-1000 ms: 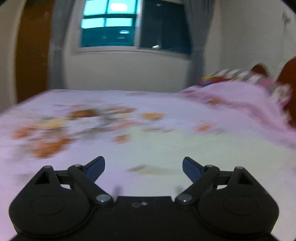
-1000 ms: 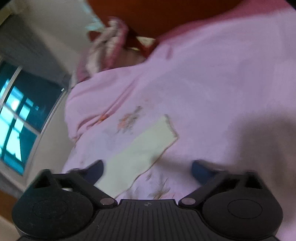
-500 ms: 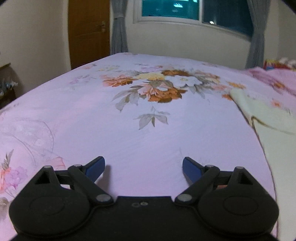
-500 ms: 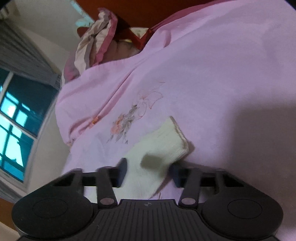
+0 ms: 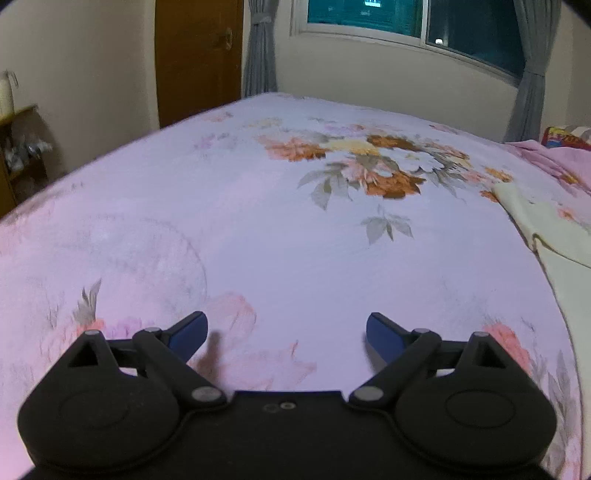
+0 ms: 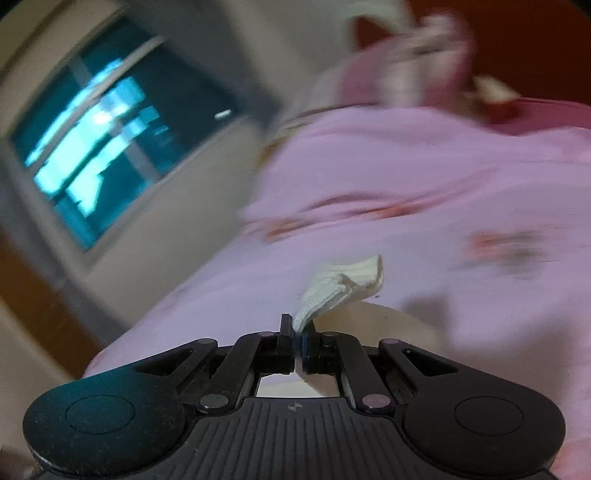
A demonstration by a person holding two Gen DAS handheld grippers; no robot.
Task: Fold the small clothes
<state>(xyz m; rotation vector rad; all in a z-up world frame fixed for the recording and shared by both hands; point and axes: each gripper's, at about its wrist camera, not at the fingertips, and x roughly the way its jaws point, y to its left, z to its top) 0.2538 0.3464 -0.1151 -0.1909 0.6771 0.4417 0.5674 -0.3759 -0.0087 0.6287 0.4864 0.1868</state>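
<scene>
- A pink floral bedsheet (image 5: 258, 229) covered the bed.
- A brown wooden door (image 5: 197, 55) stood shut beyond it.
- Grey curtains (image 5: 260, 51) framed a dark window (image 5: 413, 22).
- A wooden shelf (image 5: 18, 155) sat by the left wall.
- Blurred pillows (image 6: 424, 55) lay heaped at the head.

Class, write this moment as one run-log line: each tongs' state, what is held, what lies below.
left tongs: open, empty | right tongs: shut on pale cloth | below: floral bedsheet
</scene>
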